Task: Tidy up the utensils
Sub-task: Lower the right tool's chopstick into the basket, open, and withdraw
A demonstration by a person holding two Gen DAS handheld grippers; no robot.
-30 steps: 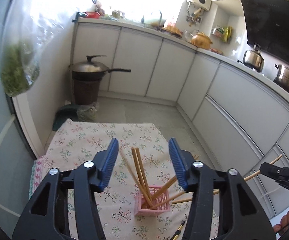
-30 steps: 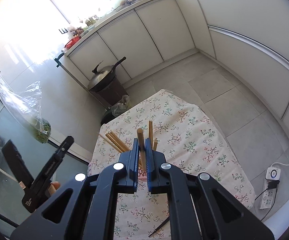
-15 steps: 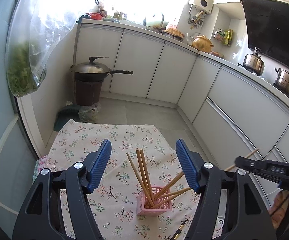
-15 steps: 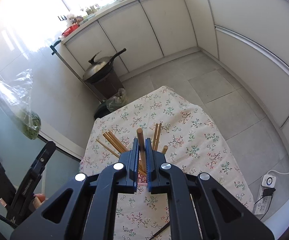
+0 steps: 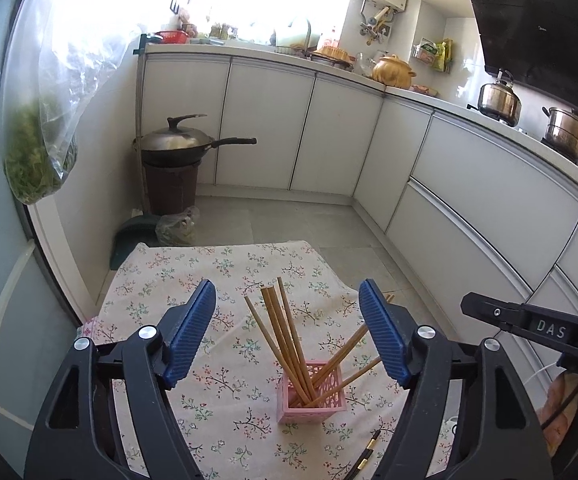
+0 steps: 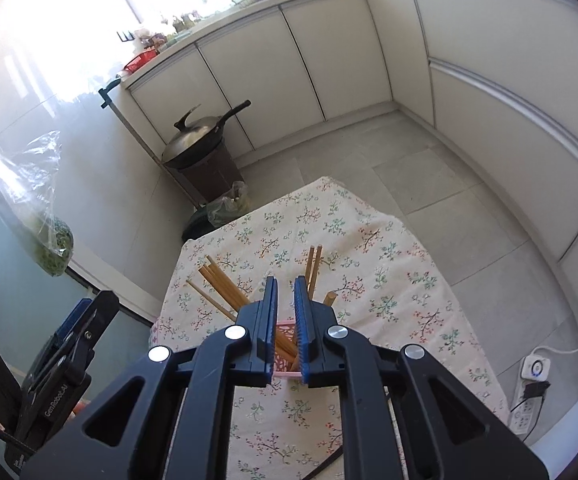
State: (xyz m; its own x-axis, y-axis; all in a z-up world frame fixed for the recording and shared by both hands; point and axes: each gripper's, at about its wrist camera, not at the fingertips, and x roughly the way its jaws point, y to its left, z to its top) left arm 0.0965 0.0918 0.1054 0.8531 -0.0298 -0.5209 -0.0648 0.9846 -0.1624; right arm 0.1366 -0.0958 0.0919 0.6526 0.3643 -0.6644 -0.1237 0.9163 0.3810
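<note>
A pink lattice holder [image 5: 313,396] stands on the floral tablecloth [image 5: 161,280] with several wooden chopsticks [image 5: 285,332] leaning out of it. My left gripper [image 5: 287,320] hovers above and before it, its jaws opening wide with nothing between them. In the right wrist view my right gripper [image 6: 285,308] hangs right over the holder [image 6: 285,330]. Its jaws are opening to a narrow gap that holds nothing; chopsticks [image 6: 225,288] fan out to either side. A dark chopstick [image 5: 365,456] lies on the cloth near the front edge. The right gripper [image 5: 529,324] also shows at the right of the left wrist view.
A lidded wok [image 5: 177,144] sits on a brown bin beyond the table's far corner. A plastic bag of greens [image 5: 37,160] hangs at the left. White cabinets run along the back and right, with pots [image 5: 569,136] on the stove. A power strip [image 6: 533,372] lies on the floor.
The wooden chopstick that stood between my right jaws is gone from them and the jaws have parted slightly. My left jaws have spread wider.
</note>
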